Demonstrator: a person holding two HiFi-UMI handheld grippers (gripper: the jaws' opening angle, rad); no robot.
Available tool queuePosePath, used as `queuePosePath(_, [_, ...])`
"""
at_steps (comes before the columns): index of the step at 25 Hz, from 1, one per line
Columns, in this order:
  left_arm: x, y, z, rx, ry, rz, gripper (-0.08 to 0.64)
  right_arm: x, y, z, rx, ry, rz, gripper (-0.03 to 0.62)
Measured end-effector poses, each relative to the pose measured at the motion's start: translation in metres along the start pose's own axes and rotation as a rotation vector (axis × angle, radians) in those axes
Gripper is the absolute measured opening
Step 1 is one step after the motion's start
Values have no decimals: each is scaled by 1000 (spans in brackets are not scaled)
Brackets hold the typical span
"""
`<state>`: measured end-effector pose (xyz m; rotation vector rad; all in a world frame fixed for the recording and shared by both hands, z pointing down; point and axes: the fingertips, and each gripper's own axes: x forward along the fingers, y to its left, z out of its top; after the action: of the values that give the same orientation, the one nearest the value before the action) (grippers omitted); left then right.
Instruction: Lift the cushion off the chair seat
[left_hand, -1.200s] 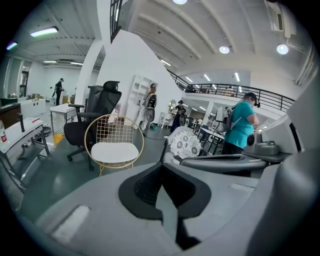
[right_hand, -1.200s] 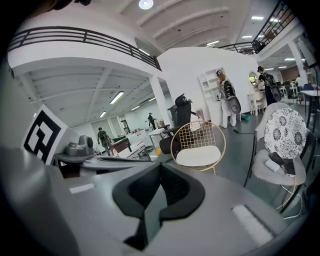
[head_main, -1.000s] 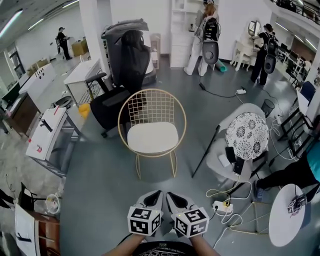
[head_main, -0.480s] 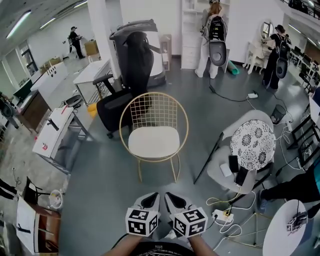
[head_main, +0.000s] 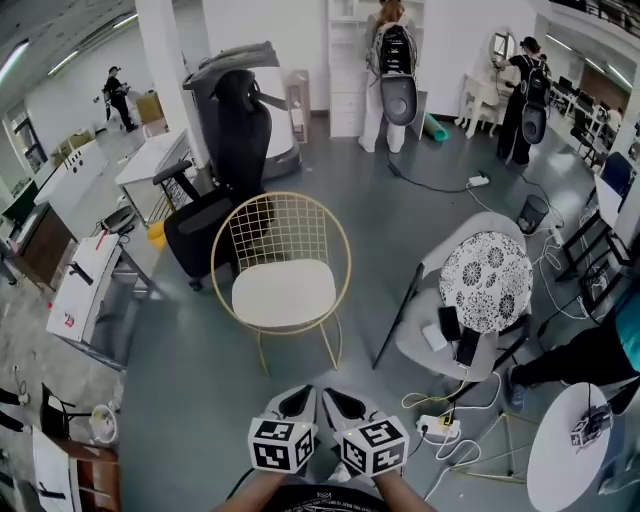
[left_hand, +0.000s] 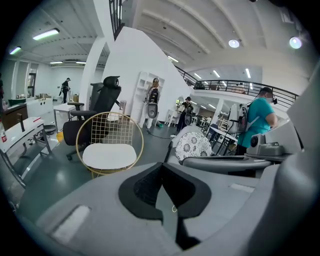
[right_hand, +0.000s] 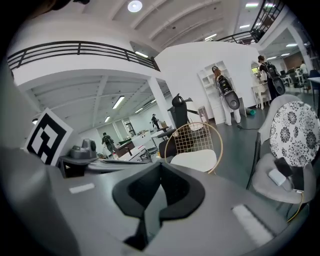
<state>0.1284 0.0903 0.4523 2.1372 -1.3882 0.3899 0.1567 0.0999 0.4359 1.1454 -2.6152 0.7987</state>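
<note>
A white cushion (head_main: 283, 293) lies flat on the seat of a gold wire chair (head_main: 272, 222) in the middle of the grey floor. My left gripper (head_main: 299, 399) and right gripper (head_main: 336, 399) hang side by side at the bottom of the head view. They are well short of the chair and point towards it. Both are shut with nothing between the pads. In the left gripper view the cushion (left_hand: 109, 155) shows up and to the left of the shut left gripper (left_hand: 162, 165). In the right gripper view the cushion (right_hand: 195, 161) lies just beyond the shut right gripper (right_hand: 160, 165).
A black office chair (head_main: 210, 215) stands behind the gold chair on its left. A grey chair with a patterned round cushion (head_main: 487, 280) is to the right. A power strip (head_main: 440, 425) and cables lie on the floor. White tables (head_main: 85, 280) stand at the left, and people (head_main: 390, 60) at the back.
In the head view the gold chair has shifted a little to the left. Both grippers have stayed side by side at the bottom, shut as before.
</note>
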Motion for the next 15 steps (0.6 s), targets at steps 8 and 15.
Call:
queuePosePath(8, [30, 46, 31, 0, 12, -54, -9, 52, -9, 20, 14, 0, -65, -2])
queuePosePath(15, [41, 129, 57, -38, 17, -39, -9, 138, 15, 33, -1, 77, -35, -2])
